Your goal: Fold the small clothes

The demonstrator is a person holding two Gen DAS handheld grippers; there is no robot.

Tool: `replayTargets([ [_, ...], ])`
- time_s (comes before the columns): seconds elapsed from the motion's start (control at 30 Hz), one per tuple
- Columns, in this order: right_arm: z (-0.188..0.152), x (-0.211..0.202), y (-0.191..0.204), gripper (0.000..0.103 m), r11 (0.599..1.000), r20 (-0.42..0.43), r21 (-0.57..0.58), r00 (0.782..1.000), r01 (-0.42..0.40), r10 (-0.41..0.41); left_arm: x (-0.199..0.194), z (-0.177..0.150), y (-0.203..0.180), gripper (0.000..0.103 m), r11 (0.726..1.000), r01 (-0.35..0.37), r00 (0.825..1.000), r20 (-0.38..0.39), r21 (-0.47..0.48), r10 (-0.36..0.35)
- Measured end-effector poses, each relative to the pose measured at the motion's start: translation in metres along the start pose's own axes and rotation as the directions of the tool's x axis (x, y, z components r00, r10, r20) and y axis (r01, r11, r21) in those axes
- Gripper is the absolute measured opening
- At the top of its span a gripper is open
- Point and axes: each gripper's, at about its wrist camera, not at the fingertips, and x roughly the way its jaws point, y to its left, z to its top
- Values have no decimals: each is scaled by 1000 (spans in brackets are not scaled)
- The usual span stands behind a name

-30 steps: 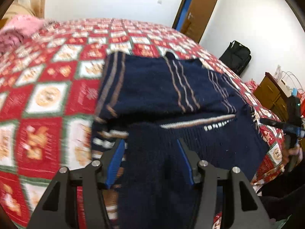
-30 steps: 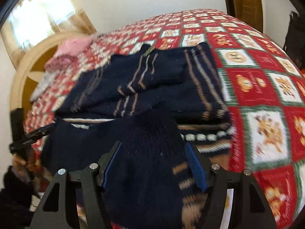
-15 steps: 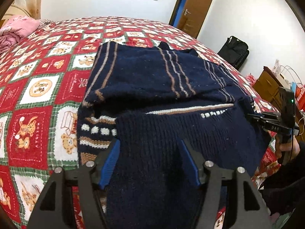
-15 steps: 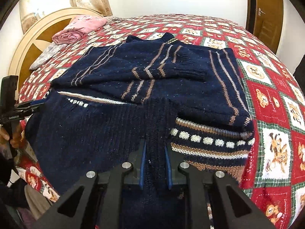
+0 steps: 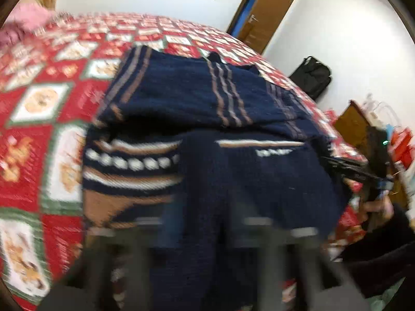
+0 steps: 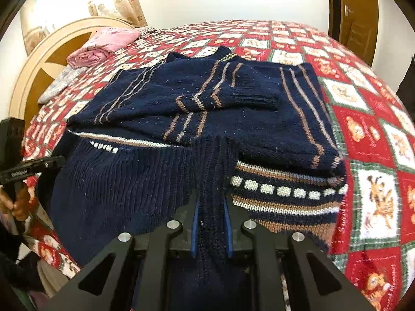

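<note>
The sweater (image 6: 207, 108) lies on the bed (image 6: 376, 142). The right hand-held gripper (image 6: 210, 223) is clenched on its hem; the left hand-held gripper (image 5: 205, 230) is too blurred to tell.

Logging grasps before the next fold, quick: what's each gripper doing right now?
Left gripper: too blurred to tell open or closed.
Right gripper: closed, pinching the navy sweater at its hem.

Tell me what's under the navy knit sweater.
The red patchwork quilt shows around the navy knit sweater; directly beneath its folded layers nothing can be seen.
</note>
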Motion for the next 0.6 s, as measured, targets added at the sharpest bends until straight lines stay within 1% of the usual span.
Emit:
replayTargets([
  [0.03, 0, -4, 3, 15, 1000, 8, -6, 1000, 4, -4, 0, -2, 1, 19, 1000, 12, 1000, 0, -25, -12],
  [0.07, 0, -10, 6, 15, 1000, 23, -10, 1000, -2, 2, -1, -3, 0, 18, 1000, 7, 1000, 10, -24, -6],
  [0.13, 3, -27, 10, 14, 1000, 63, -20, 998, -19, 20, -7, -4, -4, 18, 1000, -15, 1000, 25, -8, 15],
  [0.3, 28, -72, 18, 14, 998, 180, -58, 984, -11, 21, -33, 10, -22, 18, 999, -24, 995, 103, 46, 19],
  [0.4, 52, -86, 19, 14, 996, 233, -87, 972, 16, 5, -45, 33, -31, 18, 998, -31, 987, 157, 62, 21],
  [0.47, 73, -88, 16, 14, 994, 269, -98, 963, 52, -24, -48, 53, -37, 18, 996, -35, 983, 185, 78, 20],
  [0.53, 96, -86, 6, 14, 995, 293, -80, 955, 68, -42, -47, 79, -42, 18, 994, -65, 976, 215, 89, 45],
  [0.57, 106, -83, 1, 14, 994, 308, -69, 950, 80, -55, -47, 87, -42, 18, 993, -72, 972, 228, 91, 49],
  [0.6, 115, -80, -3, 14, 994, 322, -61, 944, 96, -71, -46, 103, -43, 18, 993, -74, 967, 249, 93, 48],
])
